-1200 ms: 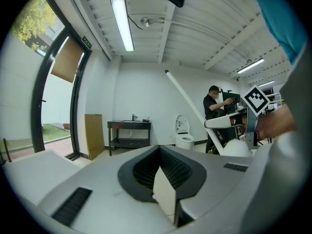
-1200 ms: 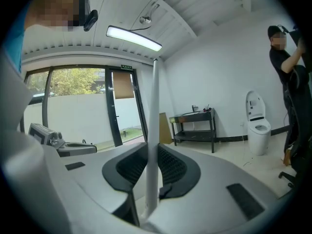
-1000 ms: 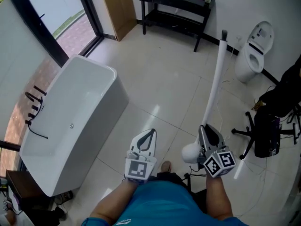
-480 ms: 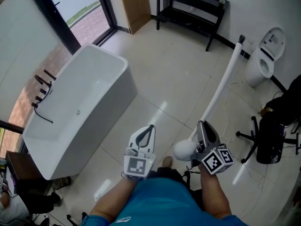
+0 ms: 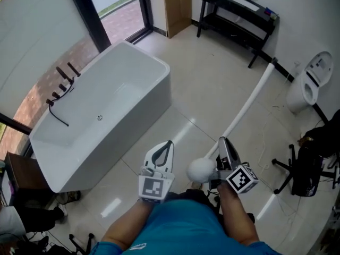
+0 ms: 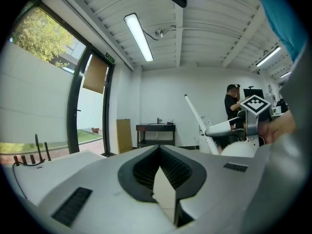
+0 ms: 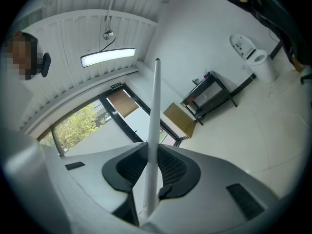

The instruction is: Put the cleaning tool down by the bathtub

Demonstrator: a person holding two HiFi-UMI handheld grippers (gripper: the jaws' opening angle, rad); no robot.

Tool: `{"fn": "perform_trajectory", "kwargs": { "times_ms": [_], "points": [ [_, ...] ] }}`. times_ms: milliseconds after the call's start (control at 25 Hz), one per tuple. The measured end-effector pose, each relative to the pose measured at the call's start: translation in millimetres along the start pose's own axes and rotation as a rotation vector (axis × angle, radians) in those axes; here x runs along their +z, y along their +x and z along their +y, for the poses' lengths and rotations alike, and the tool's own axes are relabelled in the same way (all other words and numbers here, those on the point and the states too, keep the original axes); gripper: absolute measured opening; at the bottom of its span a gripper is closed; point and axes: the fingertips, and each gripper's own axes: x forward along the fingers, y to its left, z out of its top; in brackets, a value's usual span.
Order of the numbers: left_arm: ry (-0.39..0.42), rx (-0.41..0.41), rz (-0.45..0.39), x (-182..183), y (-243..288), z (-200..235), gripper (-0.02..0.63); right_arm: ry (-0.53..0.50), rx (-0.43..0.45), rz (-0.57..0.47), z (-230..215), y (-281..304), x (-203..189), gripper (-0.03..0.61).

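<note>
**A:** Claw status?

**B:** My right claw (image 5: 222,141) is clamped on the cleaning tool (image 5: 247,106), with the pole pinched between the jaws. My left claw (image 5: 169,143) has its jaws together and nothing in them.

**A:** Tool vs claw?

**B:** The pole runs straight out past my jaw tips, slanting away from the bathtub (image 5: 117,129). The round white head (image 5: 200,170) sits behind the jaws, just beside the marker cube (image 5: 241,178) on its tub side. The head is up at hand height, off the floor.

**A:** Tool vs tub?

**B:** It's off the tub's long near side, well apart from it. My left claw is between tub and tool.

**A:** Edges, room?

**B:** Bare tile floor (image 5: 196,89) all along the tub's near wall. The tub's far side is close against the glass wall (image 5: 48,52), with black taps (image 5: 66,74) on that rim. On the side away from the tub, the toilet (image 5: 311,86) is beyond the pole's tip. The black table (image 5: 239,9) is by the wall past the tub's end. The office chair (image 5: 297,169) is farthest from the tub, near my right claw.
</note>
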Motion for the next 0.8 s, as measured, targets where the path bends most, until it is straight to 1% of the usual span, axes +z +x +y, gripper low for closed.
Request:
{"fn": "perform_trajectory", "kwargs": {
  "times_ms": [160, 280, 440, 600, 720, 800],
  "points": [
    [-0.007, 0.071, 0.005, -9.7, -47.3, 76.2, -0.003, 0.050, 0.028, 0.044, 46.6, 34.7, -62.8, 0.089],
    [-0.012, 0.132, 0.000, -14.7, -80.6, 132.3, -0.004, 0.098, 0.012, 0.075, 68.4, 62.2, -109.5, 0.089],
    [-0.016, 0.217, 0.011, -24.3, -123.2, 189.8, -0.004, 0.211, -0.003, 0.117, 103.2, 94.7, -160.4, 0.089],
    [-0.027, 0.309, 0.024, -44.6, -163.9, 222.9, -0.004, 0.254, -0.004, 0.171, 111.7, 116.8, -210.8, 0.089],
    [-0.038, 0.379, 0.048, -61.6, -180.9, 235.8, -0.003, 0.290, -0.006, 0.222, 103.8, 133.9, -244.0, 0.089],
    [-0.042, 0.429, 0.068, -65.3, -187.8, 247.5, -0.003, 0.326, -0.025, 0.265, 97.2, 149.3, -265.0, 0.089]
  ]
}}
